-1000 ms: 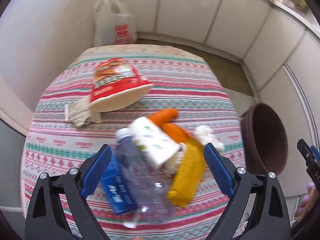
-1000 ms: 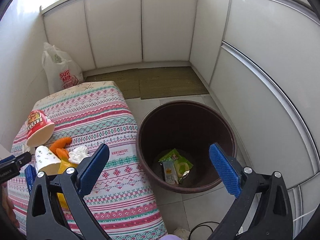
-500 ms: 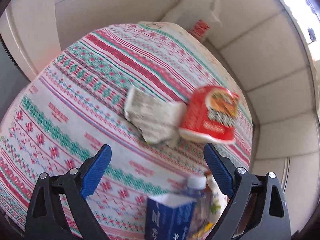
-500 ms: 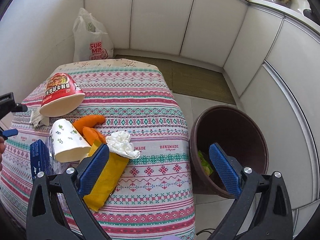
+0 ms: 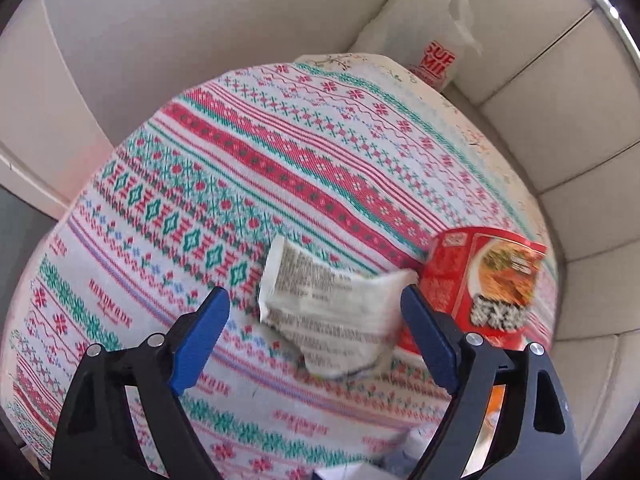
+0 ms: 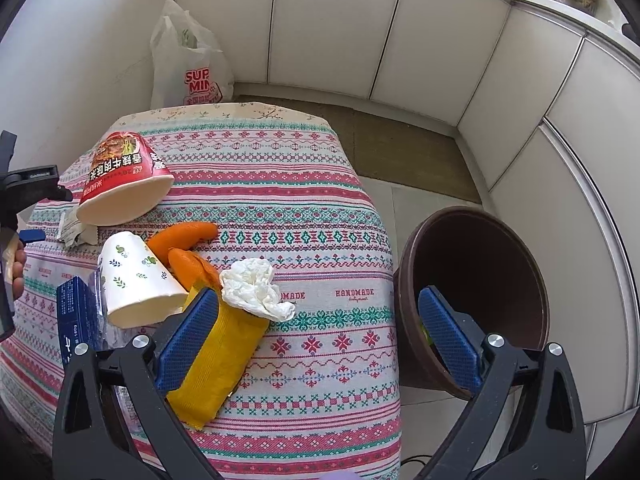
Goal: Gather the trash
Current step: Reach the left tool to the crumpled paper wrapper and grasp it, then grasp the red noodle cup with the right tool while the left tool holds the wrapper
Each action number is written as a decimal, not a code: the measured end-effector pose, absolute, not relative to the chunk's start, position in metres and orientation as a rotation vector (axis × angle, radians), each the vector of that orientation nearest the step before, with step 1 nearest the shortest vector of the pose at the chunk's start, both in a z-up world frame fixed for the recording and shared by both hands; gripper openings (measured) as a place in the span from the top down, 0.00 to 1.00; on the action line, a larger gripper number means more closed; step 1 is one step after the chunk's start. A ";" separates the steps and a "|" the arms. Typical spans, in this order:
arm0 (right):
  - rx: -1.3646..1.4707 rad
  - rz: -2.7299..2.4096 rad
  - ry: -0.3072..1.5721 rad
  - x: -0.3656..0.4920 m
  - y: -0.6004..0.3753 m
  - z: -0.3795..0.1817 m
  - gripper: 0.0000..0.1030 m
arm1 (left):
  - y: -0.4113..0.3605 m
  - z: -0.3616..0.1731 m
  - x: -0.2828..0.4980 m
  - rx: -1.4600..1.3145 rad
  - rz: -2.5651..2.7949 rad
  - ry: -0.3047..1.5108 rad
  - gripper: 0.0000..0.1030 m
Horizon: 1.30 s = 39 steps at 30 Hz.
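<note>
A crumpled white printed wrapper lies on the patterned tablecloth, touching a tipped red noodle cup. My left gripper is open, its jaws either side of the wrapper just above it. My right gripper is open and empty above the table's near edge, over a yellow packet and a white tissue. A paper cup, orange peels, a blue carton and the noodle cup lie left of it. The brown trash bin stands on the floor at right.
A white shopping bag stands on the floor behind the table against the wall. White cabinet doors run along the back and right. A brown mat lies on the floor beyond the table.
My left gripper has swung from the bottle and cup pile to the wrapper and closed in on it. My right gripper has turned from the bin toward the table.
</note>
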State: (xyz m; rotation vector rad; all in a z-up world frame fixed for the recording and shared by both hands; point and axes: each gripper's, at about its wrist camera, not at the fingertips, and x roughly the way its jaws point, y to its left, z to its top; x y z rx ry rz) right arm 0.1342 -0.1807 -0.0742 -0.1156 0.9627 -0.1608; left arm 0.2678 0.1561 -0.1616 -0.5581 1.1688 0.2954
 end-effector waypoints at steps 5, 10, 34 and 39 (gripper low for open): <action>-0.122 -0.171 0.971 0.138 -0.182 -0.077 0.07 | 0.140 -0.180 0.281 -0.525 0.313 1.209 0.18; -0.106 -0.166 0.982 0.142 -0.181 -0.079 0.07 | 0.116 -0.181 0.285 -0.346 0.278 1.209 0.39; 0.240 0.094 1.090 0.179 -0.155 -0.082 0.07 | 0.128 -0.027 0.148 -0.450 -0.054 0.903 0.94; 0.543 0.164 1.166 0.230 -0.142 -0.089 0.07 | 0.126 -0.009 0.141 -0.438 -0.115 0.865 0.93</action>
